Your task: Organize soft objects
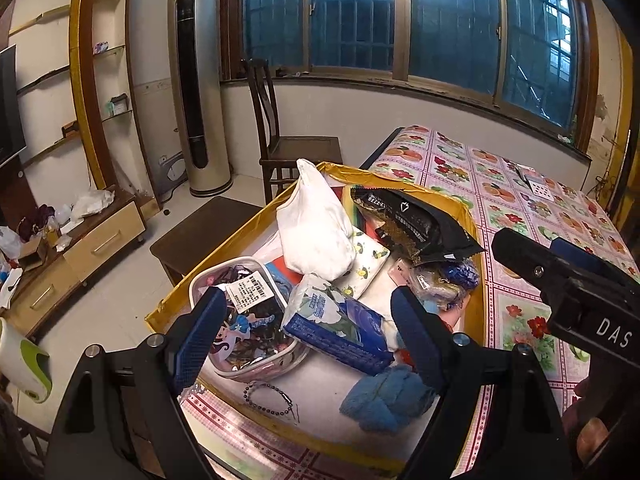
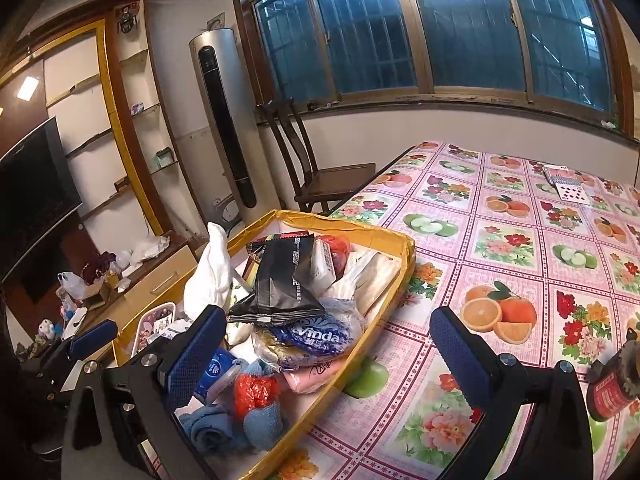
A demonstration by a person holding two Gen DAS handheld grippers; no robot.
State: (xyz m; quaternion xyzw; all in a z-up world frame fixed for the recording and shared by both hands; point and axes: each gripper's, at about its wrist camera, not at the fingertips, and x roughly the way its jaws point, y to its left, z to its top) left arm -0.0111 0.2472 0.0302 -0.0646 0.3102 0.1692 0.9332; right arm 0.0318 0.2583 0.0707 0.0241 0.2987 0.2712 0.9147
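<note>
Left wrist: left gripper (image 1: 308, 332) jaws wide open, nothing between them, hovering over the yellow-rimmed box (image 1: 400, 184) on the tabletop (image 1: 500, 208). In the box: white cloth (image 1: 316, 224), blue tissue pack (image 1: 340, 324), black packet (image 1: 416, 220), blue towel (image 1: 384, 400), clear pouch (image 1: 248, 320).

Right wrist: right gripper (image 2: 328, 352) jaws also wide open, empty, straddling the box's right rim (image 2: 384, 300). Vinda bag (image 2: 320, 332) and red mesh (image 2: 256, 392) lie near the left finger.

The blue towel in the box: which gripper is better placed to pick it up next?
Probably the left. The left gripper is open above the box, with the blue towel just below. The right gripper is open too, straddling the box's edge.
</note>
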